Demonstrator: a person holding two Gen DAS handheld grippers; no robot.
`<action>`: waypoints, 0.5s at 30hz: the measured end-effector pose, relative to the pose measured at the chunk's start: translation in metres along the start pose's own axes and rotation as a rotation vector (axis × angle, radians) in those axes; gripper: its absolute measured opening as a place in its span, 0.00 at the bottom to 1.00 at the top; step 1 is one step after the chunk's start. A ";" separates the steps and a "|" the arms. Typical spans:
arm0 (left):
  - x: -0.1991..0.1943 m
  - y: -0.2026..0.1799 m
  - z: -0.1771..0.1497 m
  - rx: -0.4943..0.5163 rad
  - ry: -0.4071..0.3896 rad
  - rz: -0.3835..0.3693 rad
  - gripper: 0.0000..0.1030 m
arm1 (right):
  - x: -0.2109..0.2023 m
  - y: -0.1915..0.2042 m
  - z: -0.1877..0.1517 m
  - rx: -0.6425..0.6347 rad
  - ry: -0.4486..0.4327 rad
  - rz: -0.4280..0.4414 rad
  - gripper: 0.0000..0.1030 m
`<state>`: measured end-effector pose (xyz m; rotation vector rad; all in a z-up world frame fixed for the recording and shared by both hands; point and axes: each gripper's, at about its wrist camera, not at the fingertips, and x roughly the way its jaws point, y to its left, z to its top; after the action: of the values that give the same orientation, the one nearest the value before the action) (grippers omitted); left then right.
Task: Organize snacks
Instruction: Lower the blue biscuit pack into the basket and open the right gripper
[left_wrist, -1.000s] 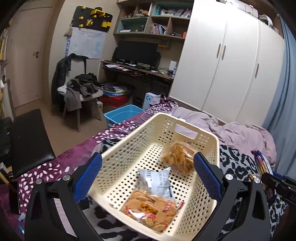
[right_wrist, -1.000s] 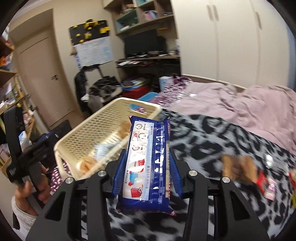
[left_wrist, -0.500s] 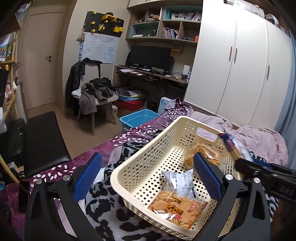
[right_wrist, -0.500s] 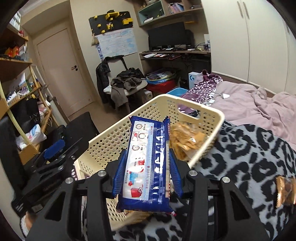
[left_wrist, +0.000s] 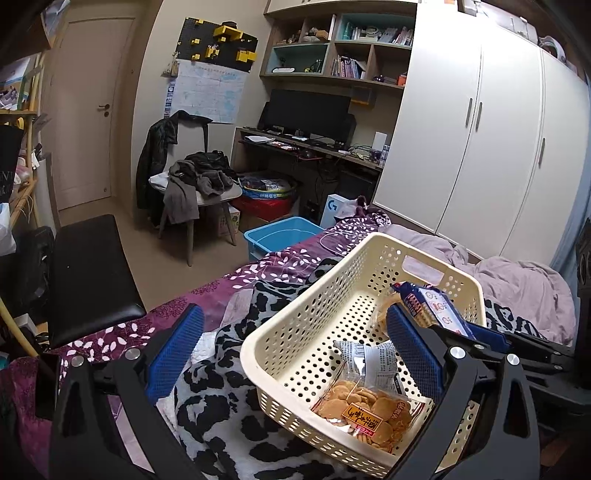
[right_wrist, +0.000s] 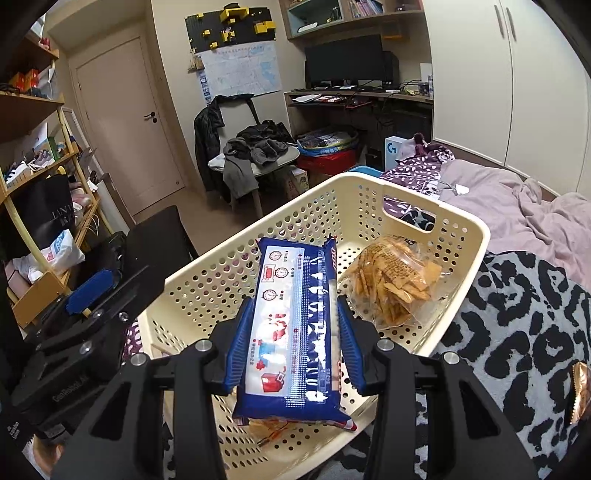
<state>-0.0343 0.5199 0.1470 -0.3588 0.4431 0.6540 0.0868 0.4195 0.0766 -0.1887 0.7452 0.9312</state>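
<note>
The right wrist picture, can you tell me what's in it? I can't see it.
The right hand-held gripper holds a long blue snack packet just over a cream plastic basket that sits on an animal-print blanket. A clear bag of orange crackers lies in the basket. The left hand-held gripper waits open beside it, with a messy bedroom behind.

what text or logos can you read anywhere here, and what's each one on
"LANVIN", partly hidden, on the black bag on the shelf.
"G" logo on the white box by the desk.
Print on the blue packet in the right gripper: not legible.
Red label on the cracker bag in the basket: not legible.
Print on the silver packet: too small.
Embossed lettering on the left gripper: too blurred.
Wall chart: too small.
</note>
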 end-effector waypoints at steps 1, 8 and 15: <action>0.000 0.001 0.000 0.000 -0.002 0.001 0.97 | 0.000 0.001 0.000 0.001 0.001 0.000 0.43; -0.001 0.002 0.000 -0.001 -0.009 0.015 0.97 | 0.000 -0.002 -0.002 0.020 0.002 -0.003 0.44; -0.001 0.000 0.000 0.007 -0.013 0.015 0.97 | -0.005 -0.008 -0.004 0.035 -0.006 -0.007 0.44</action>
<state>-0.0348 0.5194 0.1472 -0.3447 0.4360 0.6685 0.0893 0.4097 0.0760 -0.1576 0.7546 0.9114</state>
